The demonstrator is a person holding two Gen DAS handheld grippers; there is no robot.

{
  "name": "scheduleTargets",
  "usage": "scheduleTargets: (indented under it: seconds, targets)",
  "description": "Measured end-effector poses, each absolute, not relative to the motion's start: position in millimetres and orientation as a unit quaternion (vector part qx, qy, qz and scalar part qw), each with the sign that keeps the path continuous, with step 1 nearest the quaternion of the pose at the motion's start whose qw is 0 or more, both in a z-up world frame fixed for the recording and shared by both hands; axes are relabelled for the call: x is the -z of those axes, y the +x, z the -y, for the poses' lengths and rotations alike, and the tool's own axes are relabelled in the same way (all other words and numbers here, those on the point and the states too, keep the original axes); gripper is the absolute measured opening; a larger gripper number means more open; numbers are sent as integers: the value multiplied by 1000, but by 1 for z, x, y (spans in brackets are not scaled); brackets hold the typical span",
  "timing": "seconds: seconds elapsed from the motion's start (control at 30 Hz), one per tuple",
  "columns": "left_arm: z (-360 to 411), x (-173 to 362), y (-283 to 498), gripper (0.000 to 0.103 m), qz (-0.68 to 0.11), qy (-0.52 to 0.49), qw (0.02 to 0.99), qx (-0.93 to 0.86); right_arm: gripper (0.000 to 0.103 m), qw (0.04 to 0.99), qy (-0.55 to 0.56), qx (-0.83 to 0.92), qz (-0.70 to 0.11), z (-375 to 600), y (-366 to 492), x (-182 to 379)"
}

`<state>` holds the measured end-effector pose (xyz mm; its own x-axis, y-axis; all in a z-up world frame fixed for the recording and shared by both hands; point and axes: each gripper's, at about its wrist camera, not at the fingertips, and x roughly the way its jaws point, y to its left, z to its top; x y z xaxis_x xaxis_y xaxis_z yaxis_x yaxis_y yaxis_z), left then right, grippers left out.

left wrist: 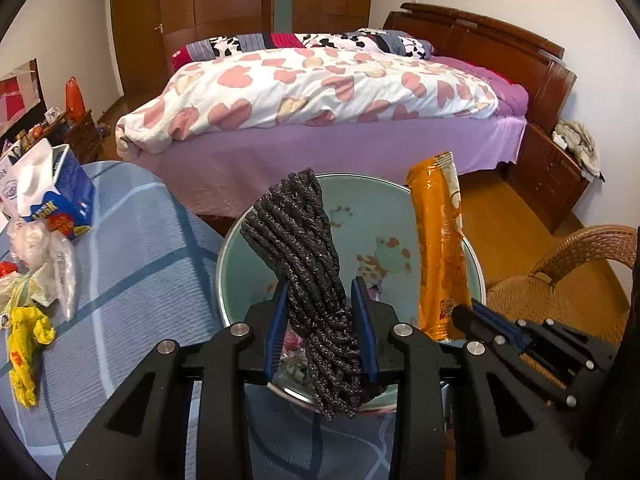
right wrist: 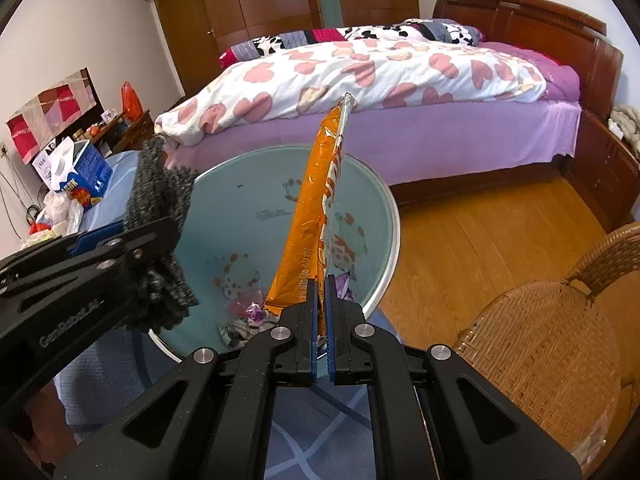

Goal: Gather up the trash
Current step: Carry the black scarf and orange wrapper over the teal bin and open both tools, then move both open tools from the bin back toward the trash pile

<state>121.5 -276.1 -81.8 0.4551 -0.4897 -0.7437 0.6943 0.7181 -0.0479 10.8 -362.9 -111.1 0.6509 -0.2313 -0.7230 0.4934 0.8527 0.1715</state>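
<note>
Left wrist view: the left gripper (left wrist: 324, 320) clamps a dark braided rope bundle (left wrist: 308, 248) between its blue fingers (left wrist: 365, 320), above a pale green basin (left wrist: 360, 220) on the blue-checked counter (left wrist: 140, 248); the right gripper (left wrist: 468, 316) beside it pinches an orange snack wrapper (left wrist: 440, 248). Right wrist view: the right gripper (right wrist: 322, 304), fingers (right wrist: 330, 312) closed on the orange snack wrapper's (right wrist: 316, 216) lower edge, holds it upright over the pale green basin (right wrist: 248, 200), which contains crumpled wrappers (right wrist: 248, 316); the left gripper with the dark braided rope bundle (right wrist: 160, 192) crowds the basin's left rim, a wicker chair (right wrist: 552, 328) stands right.
</note>
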Motion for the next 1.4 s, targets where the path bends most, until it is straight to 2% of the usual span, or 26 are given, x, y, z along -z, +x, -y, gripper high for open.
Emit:
scheduleTargets:
  seconds: [0.03, 0.07, 0.13, 0.27, 0.5, 0.63, 0.83, 0.9, 0.97, 1.07, 1.4]
  targets:
    - [278, 82, 122, 35, -386, 133, 843, 351, 5, 890, 180, 204, -367, 363, 11, 112]
    - [278, 82, 123, 44, -387, 133, 842, 351, 5, 889, 181, 205, -369, 363, 11, 113]
    - [277, 81, 122, 51, -385, 131, 844, 350, 7, 888, 182, 207, -367, 364, 12, 112]
    - [274, 79, 123, 59, -385, 130, 846, 345, 13, 888, 184, 215, -361, 363, 11, 110]
    - [259, 75, 123, 70, -382, 128, 856, 323, 35, 887, 197, 241, -341, 369, 3, 102]
    - [251, 73, 122, 71, -380, 130, 863, 307, 40, 890, 198, 245, -329, 366, 0, 97]
    - [238, 73, 125, 76, -383, 124, 869, 288, 64, 894, 191, 253, -317, 359, -1, 90]
    - [236, 72, 125, 77, -383, 121, 870, 285, 78, 892, 184, 275, -309, 357, -4, 88]
    - [233, 71, 124, 85, -380, 119, 873, 282, 82, 892, 171, 299, -293, 353, -8, 85]
    - [227, 69, 122, 89, -376, 112, 877, 277, 90, 897, 162, 309, -271, 350, -14, 81]
    - [191, 72, 124, 90, -384, 91, 882, 259, 91, 909, 171, 265, -273, 333, -5, 76]
